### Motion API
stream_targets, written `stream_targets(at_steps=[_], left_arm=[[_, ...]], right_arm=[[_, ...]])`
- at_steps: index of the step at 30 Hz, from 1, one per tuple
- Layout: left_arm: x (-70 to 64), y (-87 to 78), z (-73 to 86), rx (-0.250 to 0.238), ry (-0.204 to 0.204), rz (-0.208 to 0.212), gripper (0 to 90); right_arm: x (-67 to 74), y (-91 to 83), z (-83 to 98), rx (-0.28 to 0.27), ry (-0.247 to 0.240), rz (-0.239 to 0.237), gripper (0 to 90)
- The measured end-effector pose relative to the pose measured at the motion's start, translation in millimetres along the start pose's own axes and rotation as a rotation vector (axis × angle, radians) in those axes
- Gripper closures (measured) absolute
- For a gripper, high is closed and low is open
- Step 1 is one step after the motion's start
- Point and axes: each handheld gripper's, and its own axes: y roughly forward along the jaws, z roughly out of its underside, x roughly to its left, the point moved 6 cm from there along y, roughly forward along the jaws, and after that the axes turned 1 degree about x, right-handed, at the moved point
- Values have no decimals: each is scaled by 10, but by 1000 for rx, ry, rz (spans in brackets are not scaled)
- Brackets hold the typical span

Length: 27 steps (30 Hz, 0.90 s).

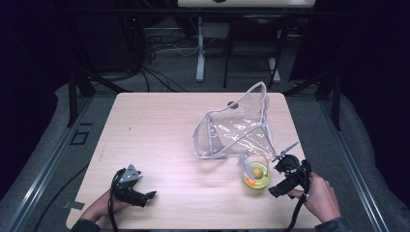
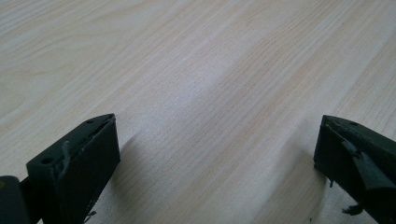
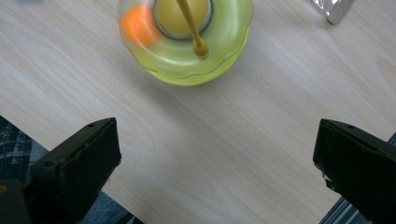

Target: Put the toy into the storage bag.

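A clear plastic pouch (image 1: 235, 128) stands open on the wooden table (image 1: 159, 125), right of centre. In front of it sits a round yellow-green toy (image 1: 256, 176) with an orange ball in its ring and a thin stick rising from its middle. My right gripper (image 1: 279, 178) is just right of the toy, open and apart from it. In the right gripper view the toy (image 3: 187, 51) lies ahead of the open right gripper (image 3: 215, 144), and the orange ball (image 3: 137, 25) looks blurred. My left gripper (image 1: 146, 186) rests open at the front left, over bare wood (image 2: 210, 93).
A corner of the pouch (image 3: 334, 9) shows at the top right of the right gripper view. The table's front edge runs close under the right gripper. Dark stands, cables and a white table leg (image 1: 200, 53) are on the floor beyond the table.
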Motion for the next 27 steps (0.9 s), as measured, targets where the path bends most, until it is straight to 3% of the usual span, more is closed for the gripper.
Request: stream_targets(at_steps=[2,7,8,10,21,27], left_arm=[[0,0,0,0,0,0,0],[2,2,-3,0,1,-2,0],[1,2,-3,0,0,-3,0],[1,2,-3,0,1,-2,0],[1,3,-4,0,0,-2,0],[1,3,-4,0,0,-2,0]], right_arm=[[16,-26,-57,-17,2,-2,3],[37,-150,-173,-10,-51,-1,5],[58,-153,-208,-45,-27,-19,6],[41,-217,-243,-3,-62,-4,6],[116,-382,-456,-2,-119,11,20],[130,-468,-524,-22,-121,5,71]])
